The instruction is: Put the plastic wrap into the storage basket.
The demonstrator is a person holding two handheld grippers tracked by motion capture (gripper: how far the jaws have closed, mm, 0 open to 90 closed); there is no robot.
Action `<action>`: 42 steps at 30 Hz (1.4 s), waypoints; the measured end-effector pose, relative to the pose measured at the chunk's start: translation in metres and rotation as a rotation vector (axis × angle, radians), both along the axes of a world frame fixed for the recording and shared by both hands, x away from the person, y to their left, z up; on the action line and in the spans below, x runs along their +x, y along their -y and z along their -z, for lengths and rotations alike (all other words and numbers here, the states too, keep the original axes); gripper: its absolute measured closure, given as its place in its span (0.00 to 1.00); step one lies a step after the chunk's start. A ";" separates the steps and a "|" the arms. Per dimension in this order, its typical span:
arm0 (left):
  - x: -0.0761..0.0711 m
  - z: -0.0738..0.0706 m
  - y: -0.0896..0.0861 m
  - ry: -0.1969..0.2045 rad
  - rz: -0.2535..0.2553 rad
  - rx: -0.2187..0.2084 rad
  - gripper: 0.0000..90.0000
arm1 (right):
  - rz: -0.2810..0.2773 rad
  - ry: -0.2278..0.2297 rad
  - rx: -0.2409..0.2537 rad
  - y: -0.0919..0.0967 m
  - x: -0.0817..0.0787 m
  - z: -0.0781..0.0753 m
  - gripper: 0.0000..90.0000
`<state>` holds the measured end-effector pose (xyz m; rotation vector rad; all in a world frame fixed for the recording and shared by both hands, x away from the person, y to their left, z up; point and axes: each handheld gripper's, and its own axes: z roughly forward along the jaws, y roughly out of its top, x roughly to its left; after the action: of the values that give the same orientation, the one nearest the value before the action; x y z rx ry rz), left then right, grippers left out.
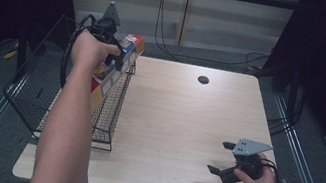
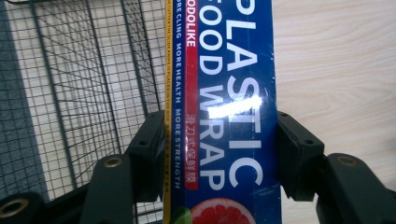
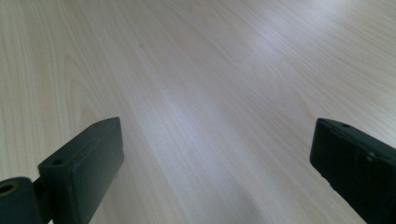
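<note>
A long blue box of plastic food wrap (image 2: 229, 112) with white lettering is clamped between the two black jaws of my left gripper (image 2: 219, 154). From the high view the box (image 1: 124, 56) slants above the right wall of a black wire basket (image 1: 110, 107), and my left gripper (image 1: 114, 60) is shut on it near the top end. My right gripper (image 1: 221, 157) rests low over the table's front right part, jaws spread wide. In its own view the right gripper (image 3: 215, 158) has bare wood between its fingers.
The wire basket stands at the table's left edge and overhangs it. A dark round hole (image 1: 203, 80) lies in the light wooden tabletop (image 1: 180, 125) toward the back. Cables hang behind the table, and dark curtains flank both sides.
</note>
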<state>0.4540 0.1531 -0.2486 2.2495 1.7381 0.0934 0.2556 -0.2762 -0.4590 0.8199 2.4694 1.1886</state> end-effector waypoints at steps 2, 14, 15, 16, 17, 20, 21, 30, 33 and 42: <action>-0.001 -0.002 -0.003 0.004 -0.008 0.001 0.48 | 0.000 -0.001 0.001 0.000 0.000 0.000 0.03; -0.007 -0.012 -0.024 0.012 -0.070 0.007 0.48 | 0.002 0.003 0.000 0.000 0.000 0.000 0.03; -0.008 -0.012 -0.024 0.014 -0.084 0.005 0.48 | 0.002 0.003 -0.001 0.000 0.000 0.000 0.03; -0.008 -0.013 -0.026 0.015 -0.085 0.008 0.48 | 0.001 0.002 0.000 0.000 0.000 0.000 0.03; -0.009 -0.014 -0.028 0.017 -0.085 0.008 0.48 | 0.003 0.003 0.000 0.000 0.000 0.000 0.03; -0.010 -0.015 -0.033 0.017 -0.099 0.006 0.48 | -0.002 0.000 0.001 0.000 0.000 0.000 0.03; -0.011 -0.015 -0.034 0.017 -0.102 0.006 0.48 | 0.004 0.004 0.000 0.000 -0.001 0.000 0.03; -0.014 -0.017 -0.047 0.009 -0.137 0.008 0.48 | 0.008 0.008 0.003 0.000 -0.001 -0.001 0.03; -0.015 -0.018 -0.051 0.013 -0.150 0.003 0.48 | 0.009 0.007 0.001 0.000 -0.001 -0.001 0.03; -0.018 -0.021 -0.064 0.020 -0.181 0.016 0.48 | 0.010 0.008 0.001 0.000 -0.001 -0.001 0.03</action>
<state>0.4356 0.2174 -0.2275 2.0902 1.9329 0.1680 0.2544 -0.2758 -0.4582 0.8247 2.4560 1.1871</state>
